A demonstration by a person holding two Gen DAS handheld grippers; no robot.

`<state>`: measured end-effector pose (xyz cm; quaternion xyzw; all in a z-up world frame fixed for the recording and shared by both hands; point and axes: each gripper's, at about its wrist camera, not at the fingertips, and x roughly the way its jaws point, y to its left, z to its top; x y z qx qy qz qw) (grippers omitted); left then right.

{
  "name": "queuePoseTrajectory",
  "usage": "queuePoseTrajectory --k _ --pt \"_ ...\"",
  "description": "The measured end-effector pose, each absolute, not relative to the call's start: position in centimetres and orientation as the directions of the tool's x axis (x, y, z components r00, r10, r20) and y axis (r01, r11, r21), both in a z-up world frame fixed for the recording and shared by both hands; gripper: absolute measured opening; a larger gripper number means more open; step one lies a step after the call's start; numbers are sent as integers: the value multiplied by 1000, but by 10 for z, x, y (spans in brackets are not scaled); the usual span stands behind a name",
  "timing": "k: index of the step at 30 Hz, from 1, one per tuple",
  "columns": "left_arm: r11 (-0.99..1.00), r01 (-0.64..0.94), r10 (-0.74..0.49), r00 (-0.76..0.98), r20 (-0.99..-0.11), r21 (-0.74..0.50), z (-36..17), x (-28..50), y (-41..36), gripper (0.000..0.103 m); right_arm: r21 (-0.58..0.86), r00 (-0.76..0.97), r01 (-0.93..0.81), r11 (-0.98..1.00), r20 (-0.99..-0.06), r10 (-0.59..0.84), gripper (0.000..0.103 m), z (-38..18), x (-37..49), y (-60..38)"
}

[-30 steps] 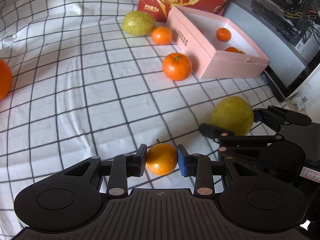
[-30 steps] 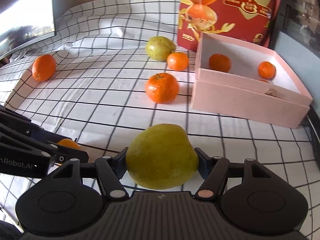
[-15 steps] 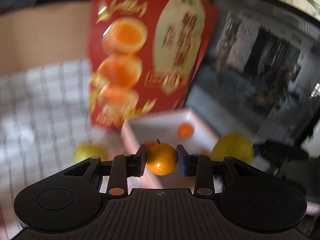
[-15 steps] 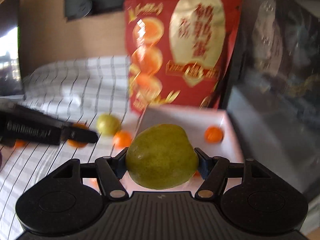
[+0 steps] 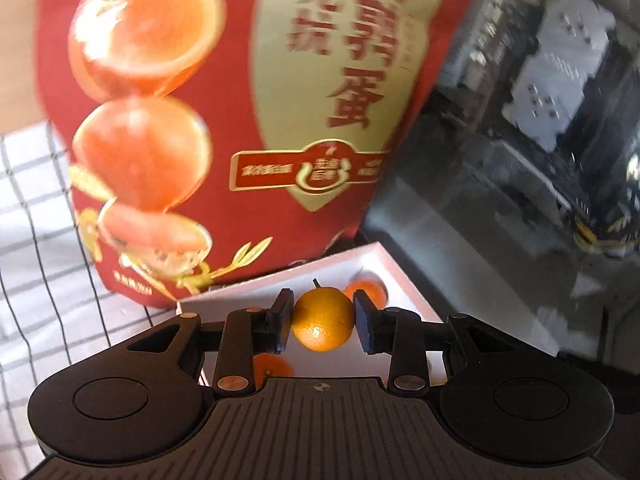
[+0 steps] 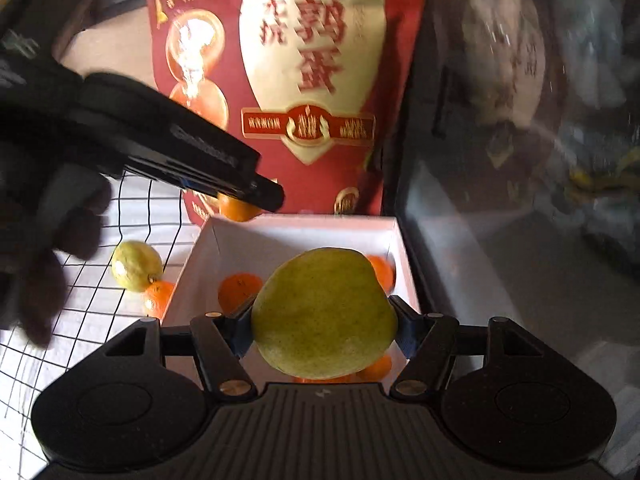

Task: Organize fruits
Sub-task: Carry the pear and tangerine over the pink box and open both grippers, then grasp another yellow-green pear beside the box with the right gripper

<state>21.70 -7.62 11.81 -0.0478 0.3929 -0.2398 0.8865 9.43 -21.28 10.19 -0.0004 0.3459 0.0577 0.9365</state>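
My left gripper (image 5: 322,322) is shut on a small orange (image 5: 322,319) and hangs over the pink box (image 5: 352,258). Two more oranges (image 5: 370,290) lie inside that box. In the right wrist view my right gripper (image 6: 324,326) is shut on a large green pear-like fruit (image 6: 324,314), held above the same pink box (image 6: 296,228), which holds several oranges (image 6: 238,290). The left gripper (image 6: 236,200) shows there too, upper left, with its orange over the box's far left corner.
A tall red snack bag (image 5: 224,112) stands right behind the box. A green fruit (image 6: 136,266) and an orange (image 6: 158,300) lie on the checked cloth (image 6: 80,320) left of the box. A dark glass case (image 6: 520,160) rises on the right. A gloved hand (image 6: 40,240) holds the left gripper.
Both grippers lifted their fruit off the checked cloth and carried it over to the pink box, closing in on the red bag. The grips stayed the same.
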Motion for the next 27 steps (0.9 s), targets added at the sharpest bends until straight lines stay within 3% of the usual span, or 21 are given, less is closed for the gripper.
queuePoseTrajectory --k 7,13,18,27 --pt "878 303 -473 668 -575 -370 110 158 -9 37 37 725 -137 990 -677 126 67 87 102 -212" --pt "865 193 -459 675 -577 -463 99 108 40 37 64 653 -200 978 -735 182 67 67 127 -186" --pt "902 160 -402 655 -641 -402 85 55 75 37 37 601 -272 962 -774 199 67 54 138 -158" --pt "952 29 -255 623 -740 -304 48 -2 117 37 21 592 -223 974 -791 153 67 52 143 -151"
